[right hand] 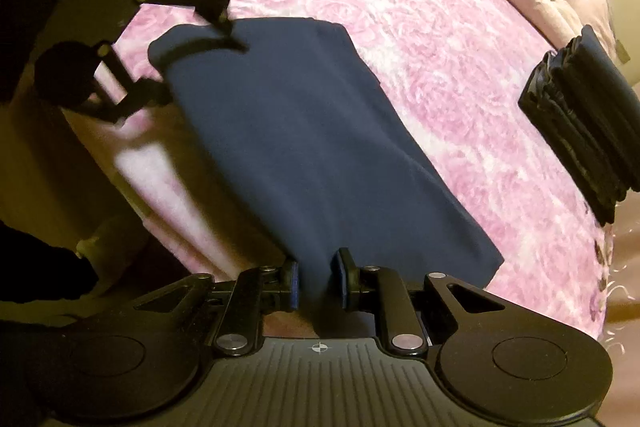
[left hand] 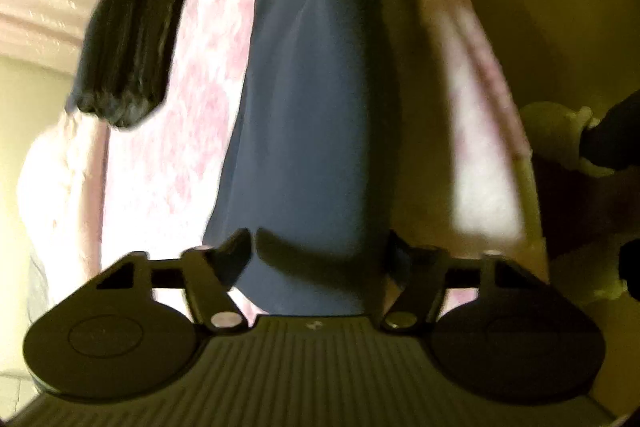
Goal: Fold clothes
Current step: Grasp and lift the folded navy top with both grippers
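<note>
On pink bedspread [right hand: 440,39], navy garment [right hand: 304,131], no legible writing

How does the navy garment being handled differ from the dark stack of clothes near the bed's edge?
The navy garment lies spread in one long flat panel; the dark stack is several folded layers piled up. The garment has the right claw and left claw at its opposite ends; nothing touches the stack. Both rest on the pink blanket.
</note>
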The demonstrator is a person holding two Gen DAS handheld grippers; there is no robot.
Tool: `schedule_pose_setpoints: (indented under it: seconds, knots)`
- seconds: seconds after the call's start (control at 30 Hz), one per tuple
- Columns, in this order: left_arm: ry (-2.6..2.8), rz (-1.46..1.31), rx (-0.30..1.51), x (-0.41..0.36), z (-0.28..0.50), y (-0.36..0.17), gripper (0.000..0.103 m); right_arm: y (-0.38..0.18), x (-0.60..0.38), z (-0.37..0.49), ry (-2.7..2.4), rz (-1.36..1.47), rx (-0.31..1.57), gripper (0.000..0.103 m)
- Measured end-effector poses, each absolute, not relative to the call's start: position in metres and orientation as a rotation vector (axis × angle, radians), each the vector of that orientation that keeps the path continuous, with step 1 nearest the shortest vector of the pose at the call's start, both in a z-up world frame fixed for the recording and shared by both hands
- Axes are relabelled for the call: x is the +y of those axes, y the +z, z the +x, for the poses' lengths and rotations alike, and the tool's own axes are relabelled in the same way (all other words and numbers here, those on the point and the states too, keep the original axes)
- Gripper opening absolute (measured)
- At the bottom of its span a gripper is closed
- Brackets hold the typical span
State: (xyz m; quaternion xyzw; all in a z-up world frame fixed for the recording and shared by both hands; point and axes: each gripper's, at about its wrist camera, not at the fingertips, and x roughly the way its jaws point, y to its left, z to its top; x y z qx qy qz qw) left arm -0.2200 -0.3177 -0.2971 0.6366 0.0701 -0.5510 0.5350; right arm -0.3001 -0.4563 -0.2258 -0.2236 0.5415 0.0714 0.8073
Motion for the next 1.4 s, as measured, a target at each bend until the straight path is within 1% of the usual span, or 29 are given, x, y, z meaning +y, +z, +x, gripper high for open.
schedule_pose_setpoints:
  seconds: [0.07,0.1,0.13,0.37,0.4,0.43,0.53,0.57,0.63,0.67,0.7,0.73,0.77,0.8,0.9,1.0,1.13,1.27,1.4]
  knots:
    - [-1.333,1.493,0.260,-0.324,-0.211,-0.294,0.036,-0.233,-0.451,-0.301,0.149,-0.525,1.142,0.044]
    - [-1.343,1.483,0.276,-0.325,-0.209,-0.291,0.033,-0.236,-0.449,-0.302,0.147,-0.548,1.134,0.069]
    - [-1.351,1.472,0.295,-0.327,-0.206,-0.287,0.032,-0.239,-0.447,-0.302,0.145,-0.571,1.125,0.073]
    - [-1.391,1.368,0.414,-0.339,-0.186,-0.260,0.030,-0.263,-0.430,-0.306,0.130,-0.731,1.063,0.073]
    - [-1.396,1.354,0.428,-0.341,-0.183,-0.257,0.030,-0.267,-0.428,-0.307,0.127,-0.754,1.053,0.060]
    - [-1.401,1.341,0.443,-0.342,-0.181,-0.253,0.030,-0.270,-0.425,-0.307,0.125,-0.777,1.044,0.034]
    - [-1.415,1.318,0.467,-0.346,-0.174,-0.246,0.031,-0.266,-0.433,-0.306,0.146,-0.775,1.069,0.023]
    - [-1.417,1.333,0.456,-0.345,-0.176,-0.248,0.032,-0.261,-0.433,-0.307,0.149,-0.770,1.073,0.022]
    - [-1.414,1.387,0.407,-0.343,-0.181,-0.252,0.039,-0.247,-0.436,-0.306,0.143,-0.740,1.076,0.020]
    - [-1.408,1.428,0.365,-0.342,-0.186,-0.256,0.046,-0.240,-0.436,-0.306,0.139,-0.730,1.075,0.020]
    - [-1.402,1.467,0.323,-0.340,-0.190,-0.259,0.050,-0.234,-0.436,-0.305,0.140,-0.726,1.070,0.019]
    - [-1.397,1.496,0.302,-0.338,-0.194,-0.262,0.051,-0.228,-0.436,-0.304,0.141,-0.724,1.065,0.019]
    - [-1.392,1.523,0.282,-0.337,-0.197,-0.265,0.050,-0.222,-0.436,-0.304,0.143,-0.722,1.060,0.019]
    - [-1.386,1.533,0.287,-0.338,-0.199,-0.265,0.042,-0.215,-0.437,-0.303,0.147,-0.725,1.056,0.019]
    - [-1.372,1.541,0.307,-0.342,-0.199,-0.257,0.033,-0.196,-0.441,-0.303,0.157,-0.724,1.052,0.019]
    - [-1.424,1.511,0.325,-0.348,-0.195,-0.234,0.032,-0.172,-0.454,-0.308,0.156,-0.705,1.050,0.019]
    - [-1.496,1.513,0.289,-0.353,-0.200,-0.199,0.030,-0.140,-0.469,-0.318,0.146,-0.684,1.046,0.018]
    - [-1.519,1.509,0.267,-0.373,-0.202,-0.168,0.029,-0.111,-0.493,-0.326,0.113,-0.676,1.022,0.018]
    - [-1.497,1.508,0.208,-0.403,-0.204,-0.140,0.028,-0.080,-0.525,-0.324,0.081,-0.694,0.976,0.018]
